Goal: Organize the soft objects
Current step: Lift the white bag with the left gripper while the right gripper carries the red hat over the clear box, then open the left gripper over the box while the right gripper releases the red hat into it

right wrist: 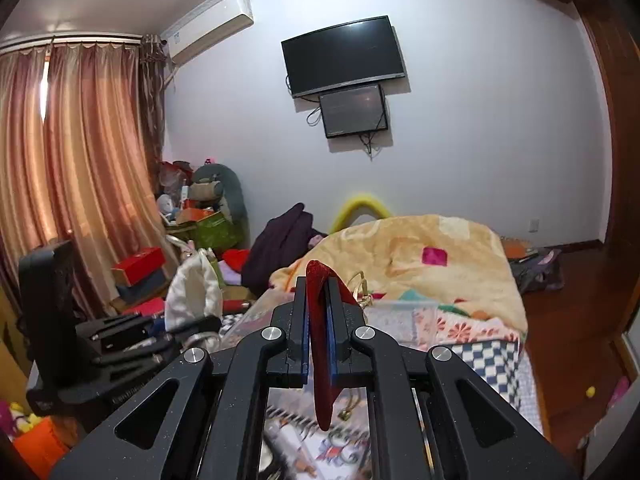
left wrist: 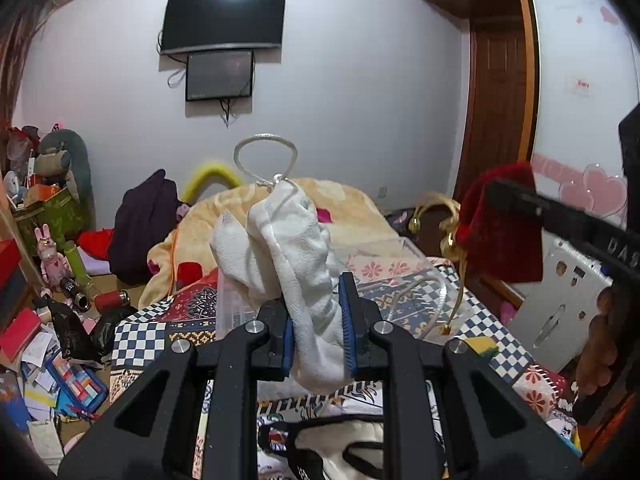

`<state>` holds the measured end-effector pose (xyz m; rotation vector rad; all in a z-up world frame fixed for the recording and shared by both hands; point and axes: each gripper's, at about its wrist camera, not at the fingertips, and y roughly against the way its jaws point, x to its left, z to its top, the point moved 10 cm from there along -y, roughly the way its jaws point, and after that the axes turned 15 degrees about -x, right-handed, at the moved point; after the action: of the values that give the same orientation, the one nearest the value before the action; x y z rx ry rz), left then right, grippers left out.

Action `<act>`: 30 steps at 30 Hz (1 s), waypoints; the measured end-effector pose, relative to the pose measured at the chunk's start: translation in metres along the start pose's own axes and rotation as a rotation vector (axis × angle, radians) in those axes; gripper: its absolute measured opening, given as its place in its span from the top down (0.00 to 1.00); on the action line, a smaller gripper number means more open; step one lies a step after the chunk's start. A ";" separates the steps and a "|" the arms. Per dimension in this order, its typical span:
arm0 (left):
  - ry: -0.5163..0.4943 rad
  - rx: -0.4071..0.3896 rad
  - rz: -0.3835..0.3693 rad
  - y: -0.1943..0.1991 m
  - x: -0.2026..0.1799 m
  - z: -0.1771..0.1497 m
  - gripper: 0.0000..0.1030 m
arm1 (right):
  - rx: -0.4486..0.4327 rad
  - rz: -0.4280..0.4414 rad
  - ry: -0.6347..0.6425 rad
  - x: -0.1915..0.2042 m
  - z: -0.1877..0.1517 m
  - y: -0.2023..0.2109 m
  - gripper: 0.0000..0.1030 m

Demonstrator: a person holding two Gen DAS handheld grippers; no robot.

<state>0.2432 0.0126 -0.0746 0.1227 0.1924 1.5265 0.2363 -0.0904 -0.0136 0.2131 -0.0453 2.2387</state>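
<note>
While clamped, white pouch [left wrist: 296, 248] between pads [left wrist: 347, 320]

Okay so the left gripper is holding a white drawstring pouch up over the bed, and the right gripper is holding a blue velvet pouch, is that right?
Not quite: the pouch in the right gripper is red, not blue. The right wrist view shows the red velvet pouch pinched between its pads, and the left wrist view shows it too. The rest stands: the left gripper holds the white drawstring pouch above the bed.
</note>
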 end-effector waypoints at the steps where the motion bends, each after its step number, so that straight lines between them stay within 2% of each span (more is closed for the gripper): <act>1: -0.003 0.012 0.003 -0.006 0.001 -0.001 0.81 | 0.003 -0.004 0.004 -0.001 0.000 -0.005 0.94; 9: 0.005 0.140 -0.005 -0.057 0.006 -0.025 0.81 | 0.080 -0.043 0.027 -0.016 -0.028 -0.032 0.94; 14: 0.031 0.280 -0.036 -0.086 0.010 -0.056 0.81 | 0.153 -0.050 0.031 -0.026 -0.053 -0.044 0.94; 20: 0.003 0.339 -0.031 -0.097 0.007 -0.075 0.81 | 0.247 -0.057 0.056 -0.032 -0.077 -0.057 0.94; 27: 0.016 0.360 -0.026 -0.100 0.009 -0.080 0.79 | 0.337 -0.084 0.090 -0.034 -0.101 -0.062 0.94; 30: 0.006 0.348 -0.020 -0.095 0.007 -0.075 0.70 | 0.366 -0.077 0.069 -0.036 -0.105 -0.060 0.88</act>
<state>0.3217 0.0126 -0.1679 0.3909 0.4627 1.4627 0.2905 -0.0692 -0.1252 0.3280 0.4059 2.1617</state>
